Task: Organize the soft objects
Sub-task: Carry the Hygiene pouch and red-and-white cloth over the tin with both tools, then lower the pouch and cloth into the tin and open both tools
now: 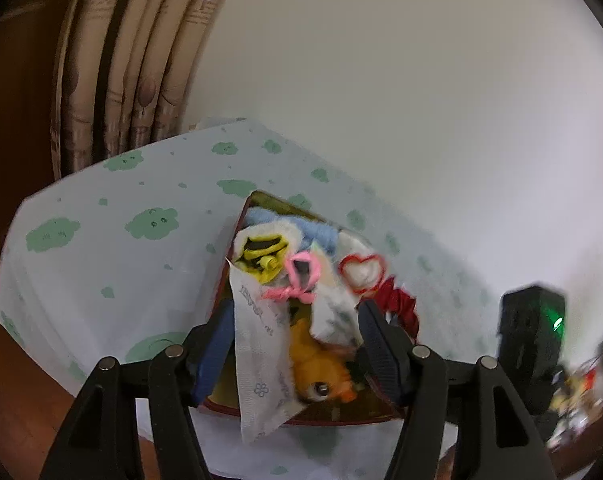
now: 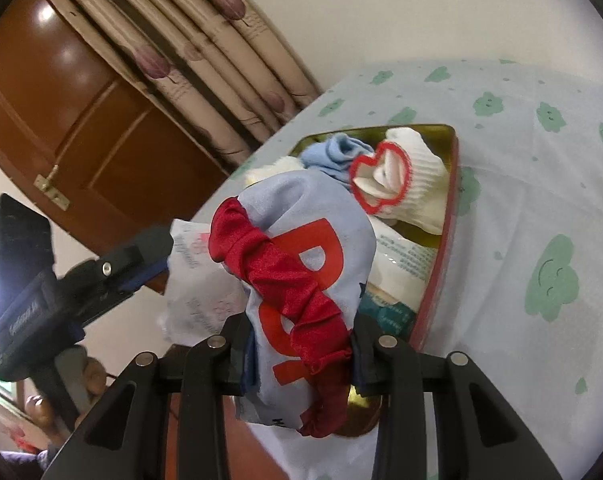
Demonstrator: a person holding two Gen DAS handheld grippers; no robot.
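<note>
Landmark: red-rimmed tin (image 1: 237, 410) on the cloud-print worktop (image 1: 101, 248).
Left claw (image 1: 293, 344): spread wide above the tin, holding nothing; a tissue pack (image 1: 257, 356) and orange plush (image 1: 321, 368) lie between its fingers.
Right claw (image 2: 301, 344): closed on a pale-blue cloth (image 2: 313, 216) ringed by one red scrunchie (image 2: 293, 280), beside the tin.
Left view only: pink bow (image 1: 301, 276), yellow-black item (image 1: 261, 252).
Both views: one red-trimmed white sock (image 2: 405, 176) in the tin.

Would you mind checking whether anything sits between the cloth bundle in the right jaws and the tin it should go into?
The blue cloth, wrapped by a red scrunchie, hangs over the tin. The tin is already crowded: white sock, blue sock and tissue packs fill the space beneath it.
</note>
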